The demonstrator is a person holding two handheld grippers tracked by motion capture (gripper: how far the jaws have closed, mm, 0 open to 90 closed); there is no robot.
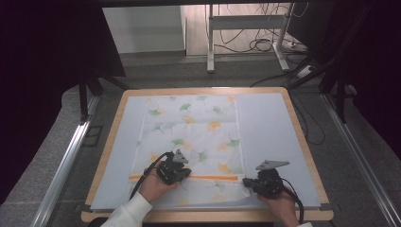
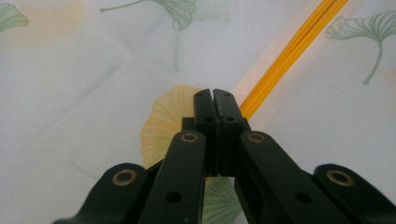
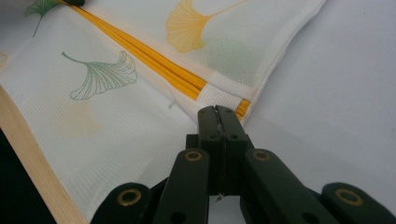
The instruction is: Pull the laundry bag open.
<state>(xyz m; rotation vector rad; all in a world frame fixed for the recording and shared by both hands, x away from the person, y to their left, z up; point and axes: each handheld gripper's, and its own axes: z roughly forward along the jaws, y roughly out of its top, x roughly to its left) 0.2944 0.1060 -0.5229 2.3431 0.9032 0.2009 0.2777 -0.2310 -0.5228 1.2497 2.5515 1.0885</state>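
Note:
A white cloth (image 1: pixel 189 127) printed with green and yellow ginkgo leaves lies flat on a pale mat (image 1: pixel 269 123). An orange stripe (image 1: pixel 213 178) crosses it near the front. My left gripper (image 1: pixel 188 171) rests on the cloth just behind the stripe, jaws shut with nothing between them; in the left gripper view its tips (image 2: pixel 213 95) sit over a yellow leaf beside the stripe (image 2: pixel 289 51). My right gripper (image 1: pixel 246 182) is at the cloth's right edge just in front of the stripe. In the right gripper view its jaws (image 3: pixel 216 112) are shut where the cloth's hem (image 3: pixel 224 95) and the stripe (image 3: pixel 149 58) end.
The mat covers a wooden table (image 1: pixel 302 137) whose front edge (image 3: pixel 28 154) runs close beside the cloth. Bare mat (image 3: pixel 336 93) lies right of the cloth. Beyond the table stand a desk frame (image 1: pixel 210 42) and floor cables (image 1: pixel 265 45); metal rails (image 1: pixel 66 161) flank both sides.

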